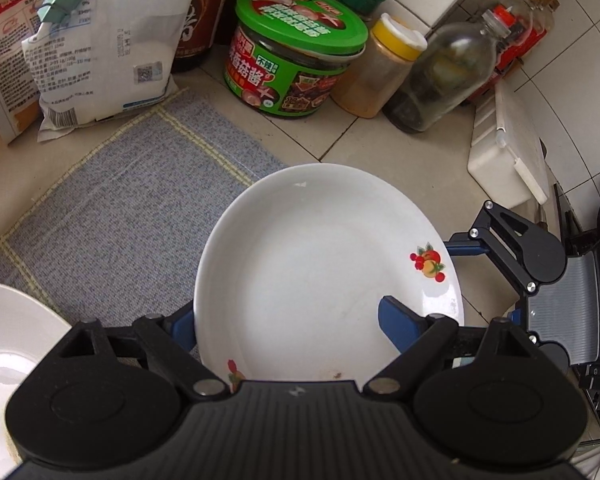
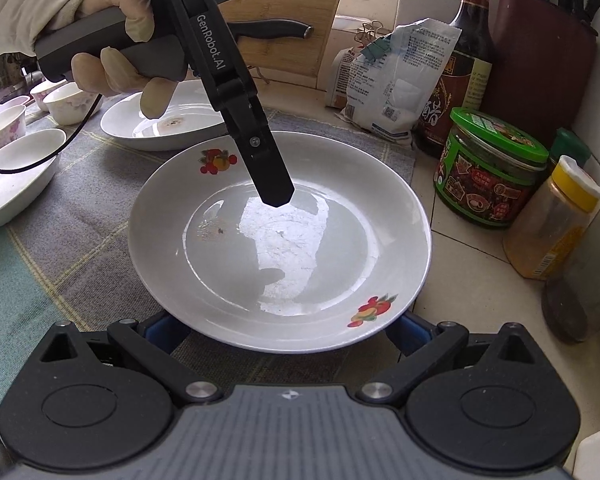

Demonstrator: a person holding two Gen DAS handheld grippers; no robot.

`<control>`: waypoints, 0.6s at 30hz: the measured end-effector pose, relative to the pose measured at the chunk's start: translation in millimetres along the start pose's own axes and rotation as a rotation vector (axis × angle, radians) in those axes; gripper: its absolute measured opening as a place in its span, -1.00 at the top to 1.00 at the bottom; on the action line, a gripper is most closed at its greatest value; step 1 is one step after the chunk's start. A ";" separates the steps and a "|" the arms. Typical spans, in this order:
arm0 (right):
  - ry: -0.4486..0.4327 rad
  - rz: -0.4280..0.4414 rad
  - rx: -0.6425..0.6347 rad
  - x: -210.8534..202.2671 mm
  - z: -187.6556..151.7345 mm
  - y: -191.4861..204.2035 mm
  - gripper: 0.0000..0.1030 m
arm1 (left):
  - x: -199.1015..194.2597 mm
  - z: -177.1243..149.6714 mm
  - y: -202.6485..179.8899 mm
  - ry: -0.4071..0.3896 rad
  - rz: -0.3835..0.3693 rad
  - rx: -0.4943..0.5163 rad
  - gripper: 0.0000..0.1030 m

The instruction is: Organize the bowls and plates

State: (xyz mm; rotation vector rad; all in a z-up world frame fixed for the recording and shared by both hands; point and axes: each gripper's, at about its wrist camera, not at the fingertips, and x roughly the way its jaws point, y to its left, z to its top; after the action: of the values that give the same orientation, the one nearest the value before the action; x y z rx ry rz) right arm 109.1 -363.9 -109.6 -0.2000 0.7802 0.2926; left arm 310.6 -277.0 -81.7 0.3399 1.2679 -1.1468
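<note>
A white plate with fruit decals (image 1: 320, 264) (image 2: 280, 240) is held tilted over the grey mat (image 1: 120, 216) (image 2: 52, 272). My left gripper (image 1: 288, 320) is shut on its rim: one blue finger (image 1: 400, 322) lies on the plate's inside and the other is under it. In the right wrist view that gripper (image 2: 276, 192) reaches over the plate from above. My right gripper (image 2: 280, 332) sits at the plate's near edge with its blue fingers wide apart beneath the rim, open. It also shows at the plate's right in the left wrist view (image 1: 512, 256).
A second white plate (image 2: 164, 120) (image 1: 16, 340) lies on the mat behind, with an oval dish (image 2: 16, 176) and several small floral bowls (image 2: 4, 120) at the left. A green-lidded jar (image 1: 296, 52) (image 2: 492, 168), spice bottles, a sauce bottle and bags line the tiled counter's back.
</note>
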 end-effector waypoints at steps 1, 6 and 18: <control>-0.001 -0.002 0.000 0.3 0.1 -0.4 -1.00 | 0.7 0.6 0.3 -0.001 0.000 0.002 -0.73; 0.000 -0.010 -0.001 2.1 2.5 -2.8 -1.00 | 4.7 3.3 1.7 -0.003 0.003 0.003 -0.73; 0.004 -0.029 0.002 0.6 1.6 -2.0 -1.00 | 7.9 5.6 0.2 -0.016 0.007 0.015 -0.74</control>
State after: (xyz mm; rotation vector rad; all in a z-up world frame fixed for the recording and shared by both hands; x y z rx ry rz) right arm 111.2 -365.3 -108.8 -0.2097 0.7807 0.2642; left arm 312.9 -285.0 -86.7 0.3448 1.2436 -1.1516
